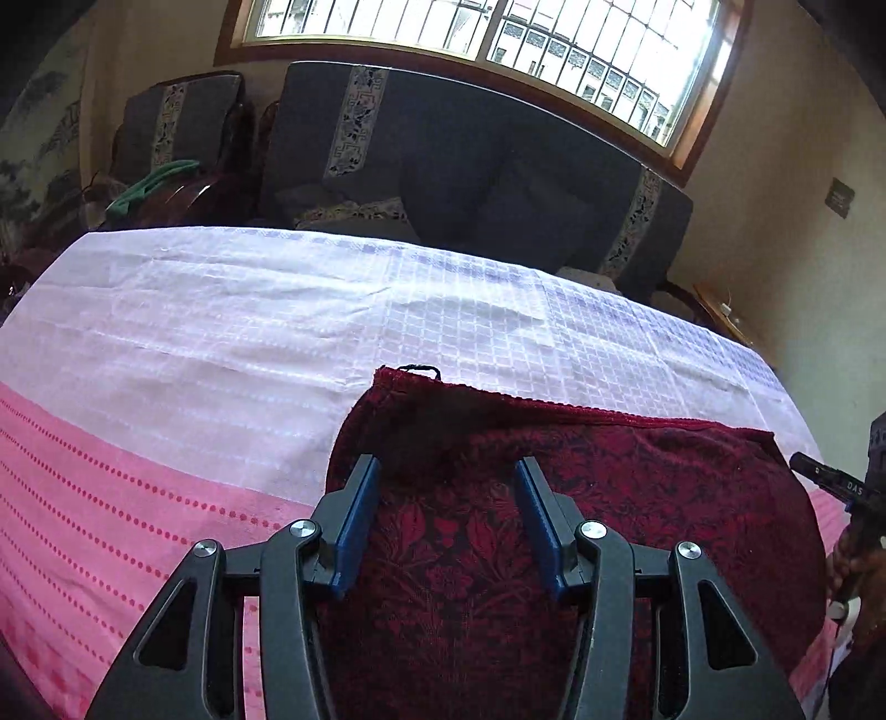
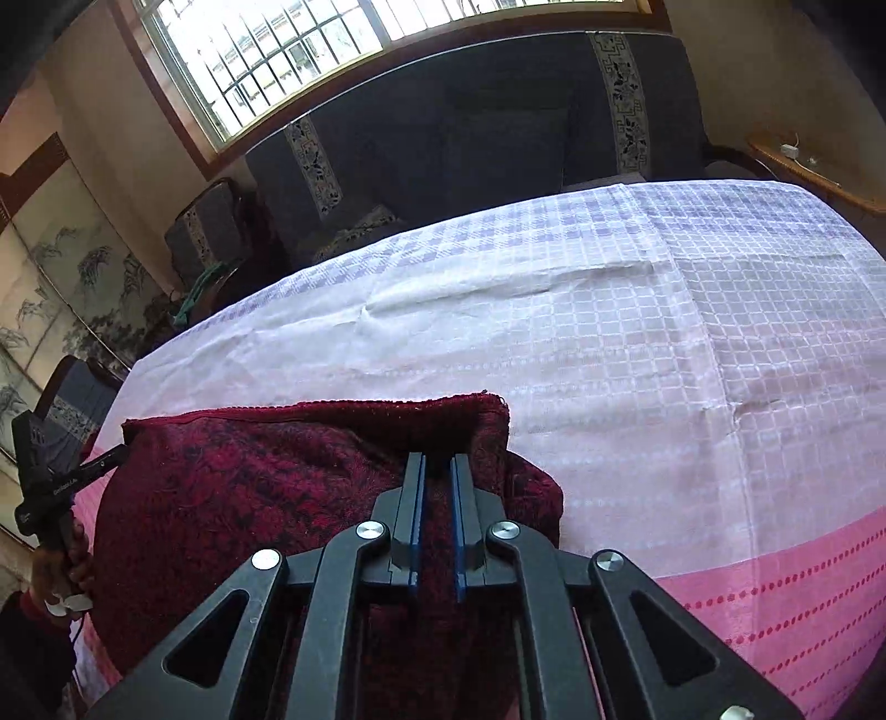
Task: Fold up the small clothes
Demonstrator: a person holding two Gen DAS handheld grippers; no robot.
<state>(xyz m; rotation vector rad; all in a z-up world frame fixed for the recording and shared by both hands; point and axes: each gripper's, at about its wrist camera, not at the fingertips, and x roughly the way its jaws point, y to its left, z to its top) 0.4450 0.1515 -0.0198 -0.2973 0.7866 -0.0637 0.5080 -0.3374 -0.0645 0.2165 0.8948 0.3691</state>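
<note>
A dark red patterned knit garment point(image 1: 609, 498) lies flat on the near part of a white and pink cloth-covered surface point(image 1: 221, 343). My left gripper point(image 1: 447, 462) hangs over the garment's left part, its blue pads wide apart and open, with nothing pinched between them. In the right wrist view the same garment point(image 2: 249, 498) fills the lower left. My right gripper point(image 2: 437, 457) sits at its right end, the pads drawn close with a strip of the red cloth between them. The garment's right edge point(image 2: 526, 487) bunches up beside the fingers.
The far half of the cover point(image 2: 664, 332) is bare checked cloth with a few creases. A dark sofa point(image 1: 470, 166) stands behind it under a barred window point(image 1: 498, 33). A wooden side table point(image 2: 808, 166) is at the far right. A hand point(image 2: 61, 565) holds the other gripper.
</note>
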